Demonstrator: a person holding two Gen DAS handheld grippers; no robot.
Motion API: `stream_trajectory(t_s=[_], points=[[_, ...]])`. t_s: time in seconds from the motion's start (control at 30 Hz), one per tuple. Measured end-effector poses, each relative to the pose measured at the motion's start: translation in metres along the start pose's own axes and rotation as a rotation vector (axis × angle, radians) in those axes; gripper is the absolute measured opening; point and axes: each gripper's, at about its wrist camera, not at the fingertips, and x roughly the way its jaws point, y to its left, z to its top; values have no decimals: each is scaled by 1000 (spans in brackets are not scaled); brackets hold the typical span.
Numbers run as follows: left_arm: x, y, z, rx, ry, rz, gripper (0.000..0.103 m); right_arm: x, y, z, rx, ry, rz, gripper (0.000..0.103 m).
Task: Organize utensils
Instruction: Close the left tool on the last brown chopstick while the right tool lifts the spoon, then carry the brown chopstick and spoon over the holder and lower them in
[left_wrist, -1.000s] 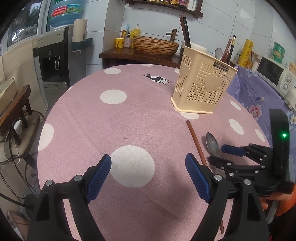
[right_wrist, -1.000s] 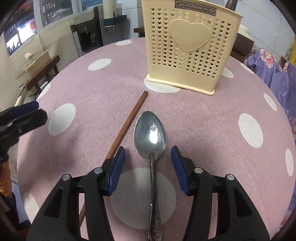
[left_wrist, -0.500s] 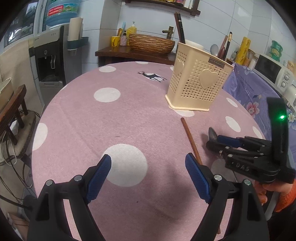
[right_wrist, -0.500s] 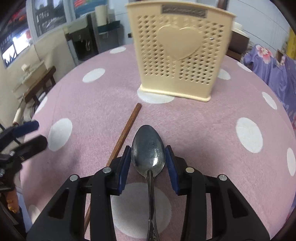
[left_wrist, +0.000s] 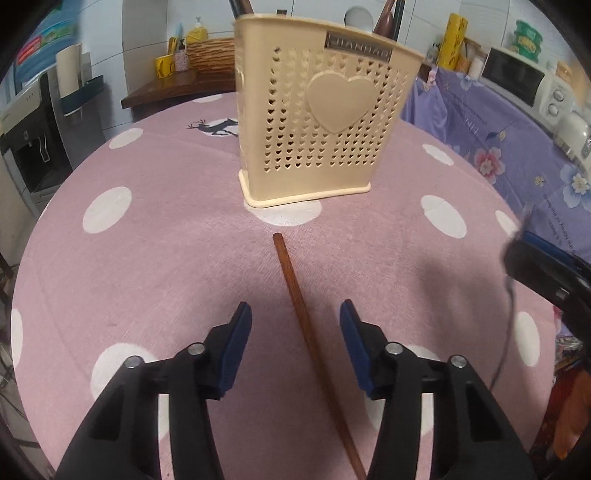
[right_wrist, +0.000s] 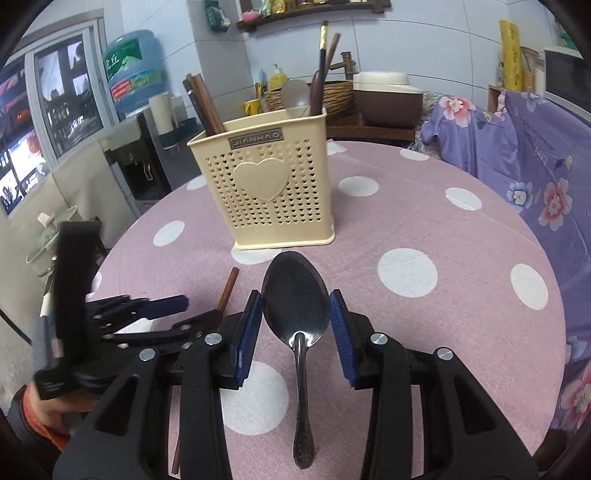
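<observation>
Pink cloth with white polka dots covers the round table (left_wrist: 155, 258) under my left gripper (left_wrist: 295, 332). Its blue-padded fingers (left_wrist: 236, 343) are spread wide and grasp nothing. A brown wooden chopstick (left_wrist: 303, 317) lies flat on the cloth between them, touching neither pad, its far tip pointing toward the cream perforated utensil holder (left_wrist: 317, 122) that stands upright further back on the table. The holder has a raised heart on its front face, and dark handles stick out of its top. At the right edge of this view the dark body of my right gripper (left_wrist: 543, 266) shows, blurred, with the thin spoon handle (left_wrist: 511, 314) hanging down below it. Behind the table a purple floral cloth (left_wrist: 517, 147) drapes a counter with a white microwave (left_wrist: 528, 83) on it.

From the right wrist, my right gripper (right_wrist: 295, 317) is clenched on a metal spoon (right_wrist: 297, 306) — both blue pads press the sides of its bowl, and the handle runs back toward the camera, clear of the cloth. The utensil holder (right_wrist: 269, 192) stands just beyond the bowl's tip, with chopsticks (right_wrist: 205, 103) and a pale ladle (right_wrist: 295, 94) rising from it. To the left my left gripper (right_wrist: 147, 317) sits low over the table with its fingers apart, and the chopstick (right_wrist: 227, 291) pokes out from behind it — its other end shows near the bottom edge. A water dispenser bottle (right_wrist: 133, 70) stands in the background at left.
</observation>
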Motion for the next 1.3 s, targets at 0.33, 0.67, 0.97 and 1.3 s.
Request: stream_trajectory(t_s=[0.33, 0.67, 0.97, 1.3], points=[[22, -11, 15, 14, 9, 117, 24, -11, -2, -7, 12, -32, 16, 38], [28, -13, 24, -13, -11, 154, 9, -12, -4, -9, 23, -36, 14, 38], [-14, -2, 32, -68, -121, 62, 8, -15, -4, -7, 33, -53, 21, 38], [-151, 18, 33, -94, -449, -33, 8, -31, -2, 1, 36, -95, 38, 38]])
